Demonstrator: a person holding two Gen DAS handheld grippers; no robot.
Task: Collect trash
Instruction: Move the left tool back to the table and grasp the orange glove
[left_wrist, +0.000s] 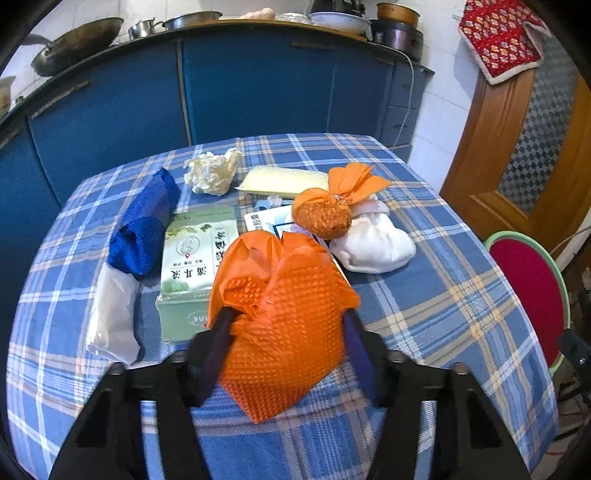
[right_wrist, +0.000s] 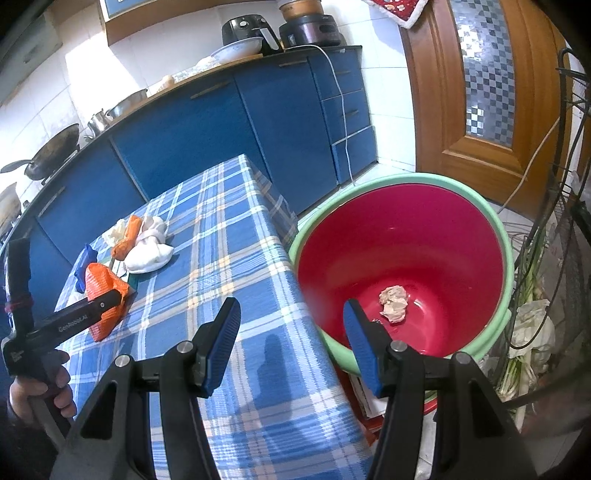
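Jaws of the left gripper (left_wrist: 288, 314) are closing round the orange textured bag (left_wrist: 284, 310), one finger lying along each flank of it and pressing in; the bag is bulging up between them, so it is reading as gripped, though whether the hold is firm enough to lift cannot be told. Taking that orange bag as the landmark: to its left the green box (left_wrist: 192, 266) is lying flat against it, and further left the blue wrapper (left_wrist: 144, 229) and the clear plastic film (left_wrist: 110, 321) are resting on the checked tablecloth (left_wrist: 443, 295). Beyond the bag, the crumpled pale paper (left_wrist: 212, 173) and the yellow sponge (left_wrist: 284, 181) are sitting near the far edge, and just behind and to its right the small tied orange bundle (left_wrist: 321, 218) is leaning on the white cloth bundle (left_wrist: 373, 247).

Well off to the bag's right, past the table edge, the red basin (right_wrist: 424, 221) is waiting with one scrap of crumpled paper (right_wrist: 393, 304) already lying in its bottom. The right gripper (right_wrist: 291, 347) is hanging over that table edge with its jaws standing apart and nothing between them, one fingertip over the cloth, the other over the basin.

The coming move is turning on this: the basin lies to the bag's right, so the left hand, the nearer one, is likely carrying it across.
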